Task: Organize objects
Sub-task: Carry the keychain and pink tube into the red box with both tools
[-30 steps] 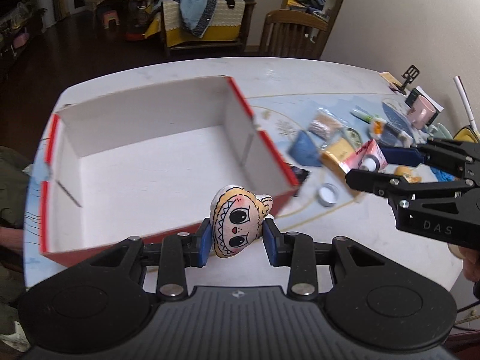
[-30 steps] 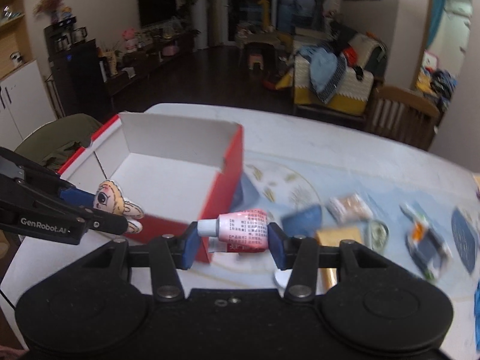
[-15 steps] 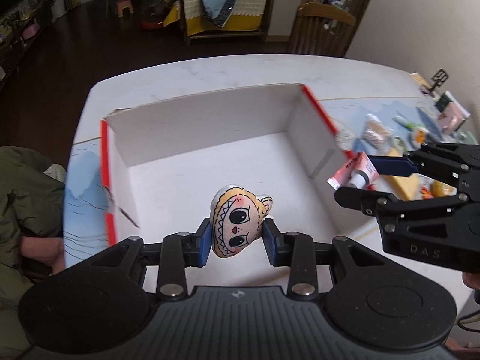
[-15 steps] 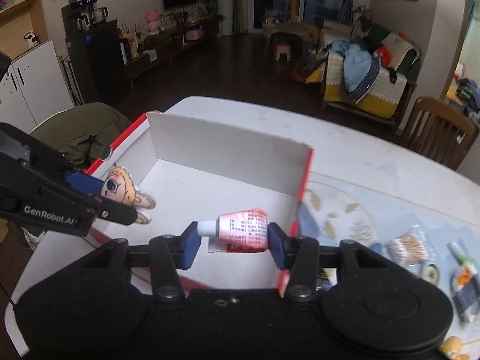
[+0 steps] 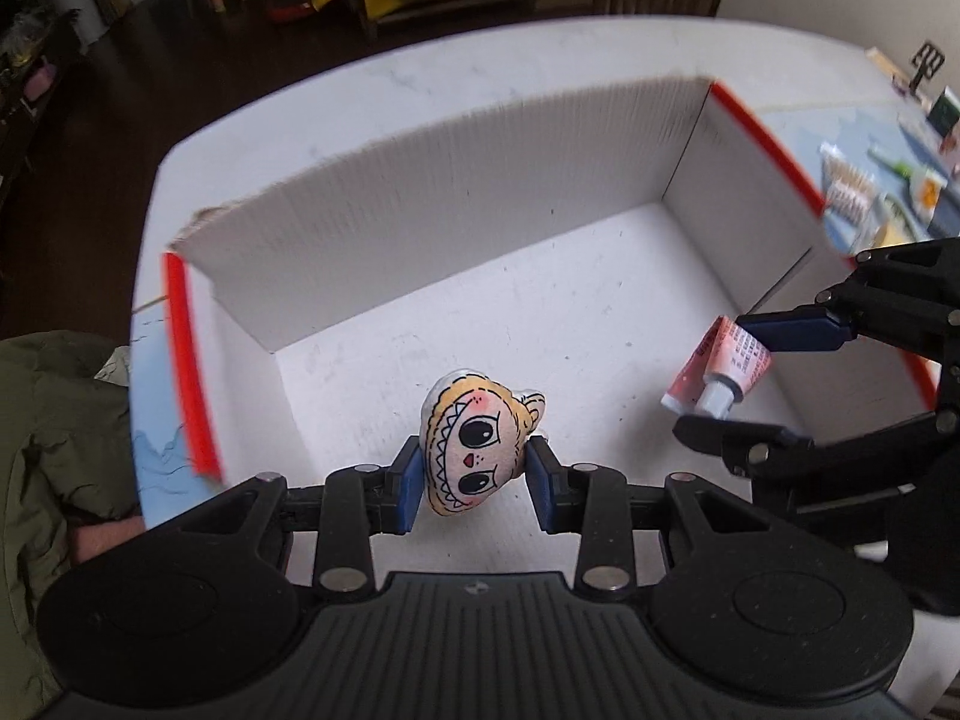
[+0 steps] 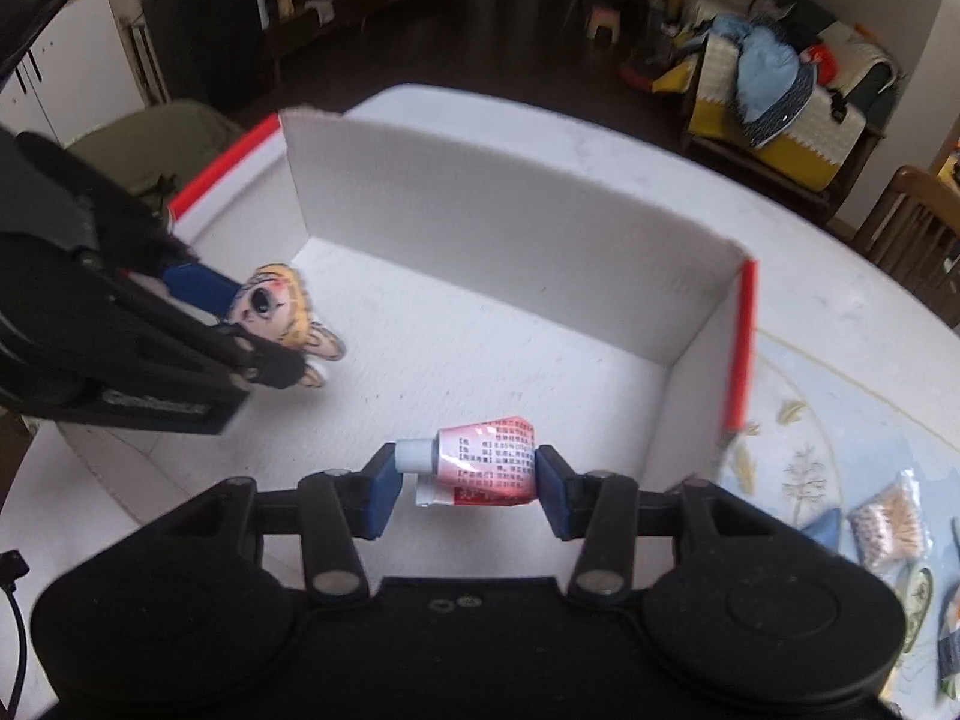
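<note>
Two pairs of tongs above an open cardboard box [image 5: 456,192] with white corrugated inner walls and red outer edges, set on a white round-cornered surface [image 5: 372,78].

Left tongs [image 5: 473,475]: blue pads pinching a small stuffed cartoon head charm [image 5: 474,447] with yellow hair, big black eyes and a zigzag collar. Charm held face-up between the pads, over the white box floor, near the front left corner. Same charm visible from the right wrist view [image 6: 279,306], clamped at the end of the black left tongs [image 6: 252,324], hanging just above the floor; contact with the floor impossible to tell.

Right tongs [image 6: 465,483]: blue pads pressed onto a small pink-and-white squeeze tube [image 6: 486,462] with a white cap and printed text, gripped lengthwise, cap toward the left pad. Tube over the box floor, near the right-hand wall. From the left wrist view, same tube [image 5: 720,369] caught between the black fingers of the right tongs [image 5: 729,378], cap pointing down.

Box floor otherwise bare and white, lightly speckled. Beyond the right wall, on a pale blue patterned mat [image 6: 834,438], scattered small packets [image 6: 888,519], blurred. An olive-green garment [image 5: 48,432] beside the left edge of the surface.
</note>
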A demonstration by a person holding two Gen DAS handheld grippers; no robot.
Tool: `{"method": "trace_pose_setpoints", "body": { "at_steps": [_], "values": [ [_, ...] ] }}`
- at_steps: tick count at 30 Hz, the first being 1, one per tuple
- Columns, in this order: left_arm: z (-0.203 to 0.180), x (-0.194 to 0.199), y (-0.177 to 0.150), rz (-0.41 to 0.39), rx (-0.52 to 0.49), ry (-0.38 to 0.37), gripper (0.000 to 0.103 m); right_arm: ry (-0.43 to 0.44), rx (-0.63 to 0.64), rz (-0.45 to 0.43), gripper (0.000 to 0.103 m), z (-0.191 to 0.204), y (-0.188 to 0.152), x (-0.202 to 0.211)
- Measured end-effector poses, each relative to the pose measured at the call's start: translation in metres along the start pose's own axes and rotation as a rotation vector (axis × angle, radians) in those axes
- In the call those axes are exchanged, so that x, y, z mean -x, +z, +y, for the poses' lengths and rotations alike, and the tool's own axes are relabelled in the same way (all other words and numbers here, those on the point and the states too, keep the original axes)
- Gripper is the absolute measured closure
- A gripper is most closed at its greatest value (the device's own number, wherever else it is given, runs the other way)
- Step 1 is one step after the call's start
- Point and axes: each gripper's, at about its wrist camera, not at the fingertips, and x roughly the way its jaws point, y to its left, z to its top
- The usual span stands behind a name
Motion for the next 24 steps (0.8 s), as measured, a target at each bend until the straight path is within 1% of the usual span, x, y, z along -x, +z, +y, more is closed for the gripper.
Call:
{"method": "trace_pose_setpoints", "body": {
  "at_steps": [3, 10, 14, 16, 19, 21, 22, 23, 24],
  "values": [
    [-0.001, -0.02, 0.002, 0.049, -0.011, -0.004, 0.069, 0.007, 0.014, 0.06, 0.056, 0.002, 0.002, -0.015],
    [0.001, -0.041, 0.007, 0.097, -0.016, -0.009, 0.069, 0.008, 0.022, 0.155, 0.056, 0.003, 0.007, -0.038],
    [0.008, -0.043, 0.01, 0.115, 0.02, -0.033, 0.067, 0.011, 0.0, 0.189, 0.056, 0.001, 0.01, -0.045],
    [0.012, -0.044, 0.011, 0.116, 0.033, -0.043, 0.067, 0.008, -0.001, 0.192, 0.056, 0.001, 0.012, -0.045],
    [0.012, -0.043, 0.012, 0.114, 0.032, -0.04, 0.067, 0.01, -0.025, 0.205, 0.055, -0.001, 0.01, -0.045],
    [0.012, -0.042, 0.011, 0.11, 0.03, -0.035, 0.067, 0.003, -0.027, 0.202, 0.053, 0.0, 0.01, -0.044],
    [0.012, -0.041, 0.011, 0.108, 0.033, -0.036, 0.067, -0.003, -0.023, 0.196, 0.049, 0.0, 0.01, -0.043],
    [0.012, -0.041, 0.011, 0.107, 0.039, -0.038, 0.067, -0.004, -0.022, 0.19, 0.04, 0.0, 0.01, -0.041],
    [0.013, -0.04, 0.011, 0.105, 0.047, -0.039, 0.067, 0.001, -0.022, 0.178, 0.037, 0.001, 0.009, -0.037]
  ]
}}
